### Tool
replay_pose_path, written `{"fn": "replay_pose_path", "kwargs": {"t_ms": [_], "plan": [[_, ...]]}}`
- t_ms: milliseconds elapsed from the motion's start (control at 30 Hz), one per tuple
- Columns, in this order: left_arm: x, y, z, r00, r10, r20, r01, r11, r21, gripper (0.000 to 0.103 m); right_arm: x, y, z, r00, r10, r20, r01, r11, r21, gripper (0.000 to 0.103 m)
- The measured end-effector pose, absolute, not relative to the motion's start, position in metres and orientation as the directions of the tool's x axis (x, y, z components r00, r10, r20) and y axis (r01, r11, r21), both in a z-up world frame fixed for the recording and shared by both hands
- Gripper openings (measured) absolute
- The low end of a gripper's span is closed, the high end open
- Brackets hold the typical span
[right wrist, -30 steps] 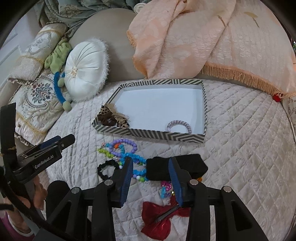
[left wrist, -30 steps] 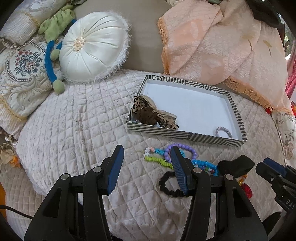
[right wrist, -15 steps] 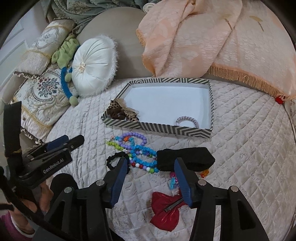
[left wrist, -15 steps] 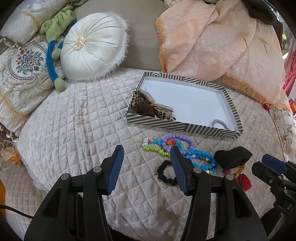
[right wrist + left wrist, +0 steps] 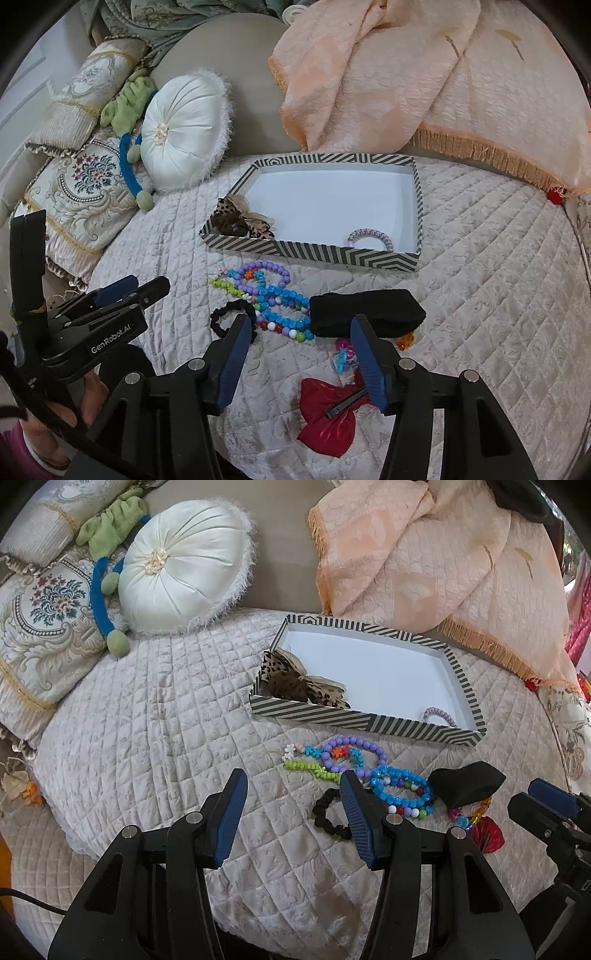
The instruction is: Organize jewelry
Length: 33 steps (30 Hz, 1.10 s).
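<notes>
**Both tools open above the jewelry pile, striped tray partly filled**

From the left wrist view, the left tool (image 5: 291, 786) hung with its fingers spread wide and nothing between them, above the quilted bed cover (image 5: 155, 716). The striped tray (image 5: 373, 727) lay ahead of it on the cover. Inside the tray, a leopard-print bow (image 5: 295, 686) sat in the near left corner and a pale lilac hair tie (image 5: 437, 714) in the near right corner. Just in front of the tray's near wall lay a tangle of bead bracelets (image 5: 354, 768), purple, blue and green. A black scrunchie (image 5: 327, 814) lay nearer than the beads, partly hidden by the tool's right finger. A black pouch (image 5: 467, 782) lay to the right of the beads, with a red bow (image 5: 487, 836) in front of it. The right tool (image 5: 546, 805) showed at the frame's right edge.

From the right wrist view, the right tool (image 5: 297, 332) was likewise open and empty, poised over the near end of the bead bracelets (image 5: 275, 302) and the black pouch (image 5: 365, 312), in front of the striped tray (image 5: 332, 253). The red bow (image 5: 328, 413) lay nearest, between the fingers, well in front of the tray. The black scrunchie (image 5: 227, 317) lay left of the beads. The left tool (image 5: 122, 291) was far left of the tray, its opening not clear from this angle. A white round cushion (image 5: 181, 144) stood behind the tray's left side.
</notes>
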<state>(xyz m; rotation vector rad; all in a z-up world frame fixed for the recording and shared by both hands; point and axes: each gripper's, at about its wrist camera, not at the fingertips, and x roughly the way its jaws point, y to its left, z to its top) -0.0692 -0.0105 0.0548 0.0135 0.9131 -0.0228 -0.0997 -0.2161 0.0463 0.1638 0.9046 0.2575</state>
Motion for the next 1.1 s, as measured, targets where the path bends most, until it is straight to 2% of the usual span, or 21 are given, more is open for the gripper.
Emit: {"fn": "replay_pose_path", "kwargs": {"t_ms": [133,300,500,967,1100], "plan": [[-0.067,-0.009,0.052,0.595,-0.031,-0.803,0.03,0.999,-0.016,0.052,-0.098,-0.223,0.043,0.585,0.283,-0.76,-0.138,0.958,0.251,0.055],[-0.054,0.009,0.045,0.535,-0.1,-0.839,0.007,0.994,-0.113,0.052,-0.096,-0.235,0.036,0.577,0.262,-0.773,-0.11,0.964,0.244,0.057],[-0.047,0.022,0.038,0.518,-0.081,-0.851,-0.032,0.993,-0.114,0.052,-0.092,-0.245,0.027,0.564,0.259,-0.784,-0.084,0.963,0.257,0.057],[-0.037,0.01,0.004,0.39,-0.192,-0.901,0.026,0.98,-0.197,0.052,-0.075,-0.289,-0.002,0.531,0.233,-0.815,0.018,0.958,0.286,0.058],[-0.033,0.008,-0.006,0.364,-0.196,-0.911,0.027,0.979,-0.2,0.053,-0.068,-0.301,-0.013,0.51,0.272,-0.816,0.047,0.938,0.343,0.06]]}}
